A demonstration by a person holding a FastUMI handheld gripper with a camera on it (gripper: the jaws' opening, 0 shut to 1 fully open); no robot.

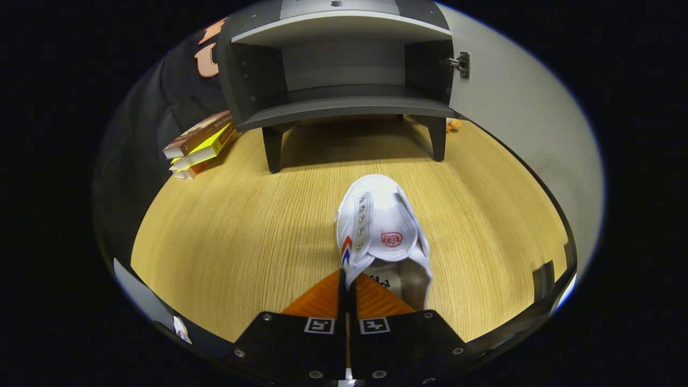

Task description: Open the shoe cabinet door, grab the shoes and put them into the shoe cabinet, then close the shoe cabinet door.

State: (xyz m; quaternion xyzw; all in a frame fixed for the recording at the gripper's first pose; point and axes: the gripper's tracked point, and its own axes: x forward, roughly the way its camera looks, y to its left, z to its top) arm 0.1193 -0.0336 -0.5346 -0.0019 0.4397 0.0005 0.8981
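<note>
Gripping the near-left collar edge of a white canvas shoe (382, 226), the gripper (348, 282) has its two fingers closed almost together, pinching the fabric between them. The shoe sits on the wooden tabletop (226, 236) just ahead of the fingers, long axis running near to far, toe pointing toward the shoe cabinet (338, 105). Metal eyelets, a red tongue logo and a red-blue side stripe are visible. Beyond stands the cabinet, its door (516, 107) swung open right. Stacked books (201, 142) lie far left.
</note>
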